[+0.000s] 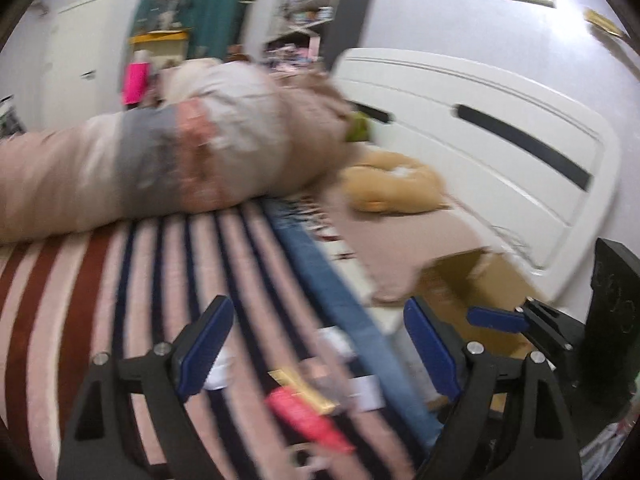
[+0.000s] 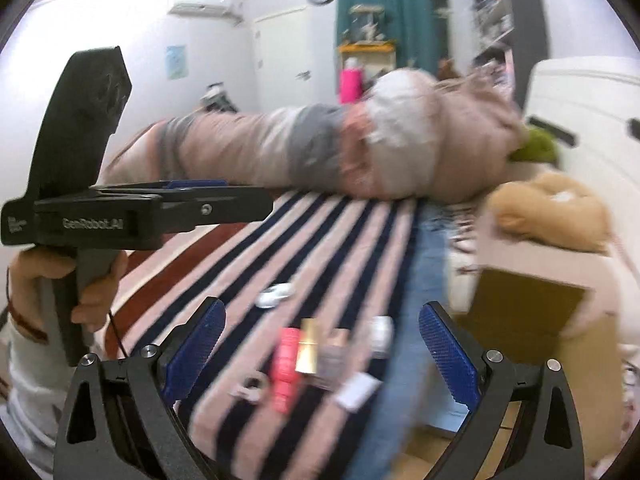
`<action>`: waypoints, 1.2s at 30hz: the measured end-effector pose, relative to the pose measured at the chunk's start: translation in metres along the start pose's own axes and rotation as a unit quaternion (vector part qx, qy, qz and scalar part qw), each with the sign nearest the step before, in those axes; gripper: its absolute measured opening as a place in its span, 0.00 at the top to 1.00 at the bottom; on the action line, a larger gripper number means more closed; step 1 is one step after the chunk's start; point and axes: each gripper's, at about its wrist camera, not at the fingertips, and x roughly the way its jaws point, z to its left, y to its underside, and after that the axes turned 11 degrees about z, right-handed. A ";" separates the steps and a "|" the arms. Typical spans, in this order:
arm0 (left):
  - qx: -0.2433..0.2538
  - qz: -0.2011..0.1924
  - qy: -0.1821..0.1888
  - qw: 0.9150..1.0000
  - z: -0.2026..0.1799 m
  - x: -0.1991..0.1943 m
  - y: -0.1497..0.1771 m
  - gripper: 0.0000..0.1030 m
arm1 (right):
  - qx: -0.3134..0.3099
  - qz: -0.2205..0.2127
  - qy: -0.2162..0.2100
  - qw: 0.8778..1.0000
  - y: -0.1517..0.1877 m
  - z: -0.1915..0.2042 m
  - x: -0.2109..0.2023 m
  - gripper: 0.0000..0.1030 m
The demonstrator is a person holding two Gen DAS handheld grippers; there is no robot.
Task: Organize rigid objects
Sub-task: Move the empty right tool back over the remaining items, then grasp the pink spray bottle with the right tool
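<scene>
Hovering over the striped blanket (image 2: 248, 264), right gripper (image 2: 320, 356) has fingers spread wide, nothing held. Left gripper (image 1: 316, 352) likewise wide, empty. Small cosmetics cluster sits between the right gripper's fingers: pink tube (image 2: 285, 368), gold tube (image 2: 309, 346) touching it, white jar (image 2: 380, 336) just beside. Likely light, stiff, smooth-sided; pinch a tube across its middle. Cardboard box (image 2: 524, 300) right of cluster. Motion blur hides labels, caps, exact shapes; box interior cut off.
</scene>
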 end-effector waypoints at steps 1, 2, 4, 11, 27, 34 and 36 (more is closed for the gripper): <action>-0.010 0.001 -0.012 1.000 0.016 0.005 0.007 0.17 | -0.004 0.016 -0.021 1.000 -0.003 0.008 0.017 0.07; -0.019 0.002 -0.020 1.000 0.029 0.010 0.012 0.17 | -0.006 0.026 -0.033 0.999 -0.005 0.013 0.028 0.08; -0.040 0.011 -0.024 0.999 0.057 0.025 0.024 0.17 | -0.012 0.052 -0.051 0.997 -0.007 0.022 0.055 0.14; -0.083 0.066 0.009 0.994 0.112 0.097 0.069 0.17 | -0.007 0.138 -0.047 0.989 0.018 0.025 0.132 0.37; -0.088 0.094 0.074 0.989 0.111 0.123 0.088 0.17 | 0.004 0.179 -0.004 0.984 0.026 0.014 0.184 0.74; -0.091 0.098 0.097 0.986 0.110 0.124 0.086 0.17 | -0.006 0.205 -0.014 0.979 0.021 0.019 0.195 0.74; -0.094 0.099 0.100 0.986 0.111 0.125 0.087 0.17 | 0.002 0.212 -0.025 0.977 0.022 0.015 0.196 0.74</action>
